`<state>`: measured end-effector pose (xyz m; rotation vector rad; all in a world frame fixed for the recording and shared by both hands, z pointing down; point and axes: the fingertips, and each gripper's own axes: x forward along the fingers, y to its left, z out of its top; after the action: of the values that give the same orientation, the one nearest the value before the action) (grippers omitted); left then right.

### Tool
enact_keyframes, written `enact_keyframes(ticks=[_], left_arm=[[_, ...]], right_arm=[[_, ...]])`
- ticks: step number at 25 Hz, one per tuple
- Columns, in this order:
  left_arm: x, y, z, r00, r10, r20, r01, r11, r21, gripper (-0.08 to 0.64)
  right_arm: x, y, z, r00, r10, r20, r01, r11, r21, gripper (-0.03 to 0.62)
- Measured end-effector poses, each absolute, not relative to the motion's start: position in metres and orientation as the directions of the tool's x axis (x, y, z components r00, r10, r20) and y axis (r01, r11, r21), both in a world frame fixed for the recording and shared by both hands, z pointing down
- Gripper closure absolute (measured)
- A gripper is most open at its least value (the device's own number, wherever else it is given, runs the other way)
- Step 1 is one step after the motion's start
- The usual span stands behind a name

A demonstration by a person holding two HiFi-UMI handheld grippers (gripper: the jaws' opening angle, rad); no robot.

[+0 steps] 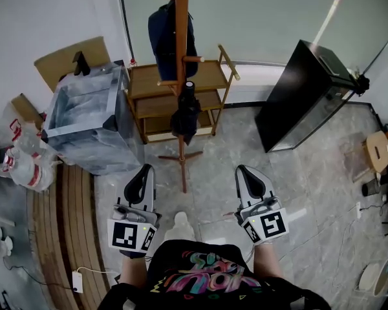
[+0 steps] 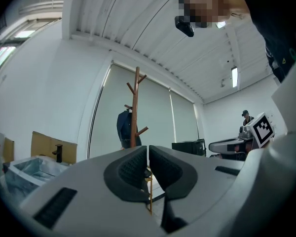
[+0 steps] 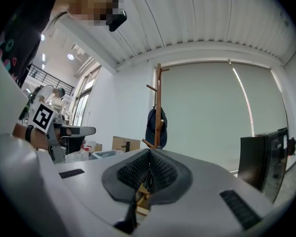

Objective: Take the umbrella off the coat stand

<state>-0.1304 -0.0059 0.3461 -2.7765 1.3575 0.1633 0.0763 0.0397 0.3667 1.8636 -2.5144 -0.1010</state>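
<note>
I'm holding the left gripper (image 1: pixel 144 171) and right gripper (image 1: pixel 244 172), jaws closed on nothing, with the umbrella (image 1: pixel 185 112) hanging on the stand (image 1: pixel 181 18) ahead of them.

A low wooden shelf rack (image 1: pixel 210 76) stands against the pale blind, a navy garment (image 1: pixel 161 34) hanging above it. Left of the rack sits a clear plastic storage bin (image 1: pixel 90 118), a brown cardboard box (image 1: pixel 64 60) behind it — white plastic bags (image 1: pixel 26 166) nearby. A black flat panel (image 1: pixel 301 95) leans at the right, a small round wooden stool (image 1: pixel 378 150) beyond it.
</note>
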Motion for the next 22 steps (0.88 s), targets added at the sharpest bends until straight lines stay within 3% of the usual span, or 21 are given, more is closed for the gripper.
enact_keyframes(ticks=[12,22], left_arm=[[-0.125,-0.12,0.345,0.641,-0.761,-0.094,-0.764,-0.645,0.011,0.526],[-0.103,-0.139,0.346,0.559,-0.825,-0.085,-0.827,-0.562,0.018,0.526]], right_arm=[[0.08,-0.075,0.36,-0.261,-0.965,-0.026,-0.964,0.259,0.057,0.577],[0.105,-0.117,0.362,-0.363,-0.932,-0.018,-0.932,0.362,0.035,0.577]])
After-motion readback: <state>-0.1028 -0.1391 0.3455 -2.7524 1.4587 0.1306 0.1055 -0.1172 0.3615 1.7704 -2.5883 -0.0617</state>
